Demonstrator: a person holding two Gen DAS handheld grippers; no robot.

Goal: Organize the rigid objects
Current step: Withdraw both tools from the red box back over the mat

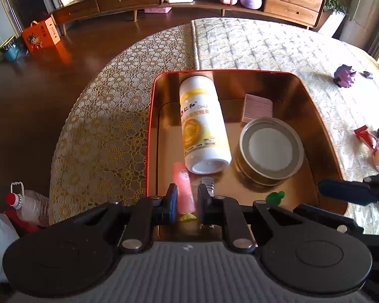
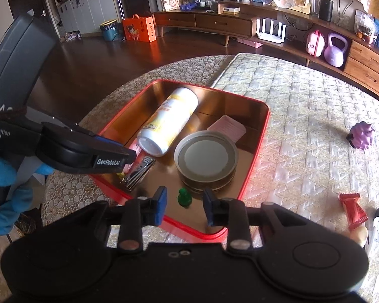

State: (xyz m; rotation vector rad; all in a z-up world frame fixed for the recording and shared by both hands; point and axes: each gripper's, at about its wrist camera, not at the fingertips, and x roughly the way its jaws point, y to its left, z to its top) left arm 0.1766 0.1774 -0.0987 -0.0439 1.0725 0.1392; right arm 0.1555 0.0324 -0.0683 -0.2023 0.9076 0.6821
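The left gripper [image 1: 187,197] is clamped on a pink tube [image 1: 183,189], its jaws nearly together, holding it low over the near-left corner of the red tin tray [image 2: 261,131] — presumably so it can be laid down beside the metal clip bundle [image 2: 139,170] already lying there. The right gripper [image 2: 184,205] stands with its jaws apart over the tray's near edge, and nothing is pressed between them; a small green piece [image 2: 184,197] sits on the tray floor just beyond the gap, apparently set down. Further into the tray, the white bottle [image 1: 202,123] lies on its side along the left, the round tin [image 1: 271,149] sits to its right, and a pink card [image 1: 257,107] rests behind that tin. Outside the tray, to its right on the quilted cover [image 2: 303,106], a purple toy [image 2: 361,135] and a red packet [image 2: 352,209] wait, seemingly not yet sorted.
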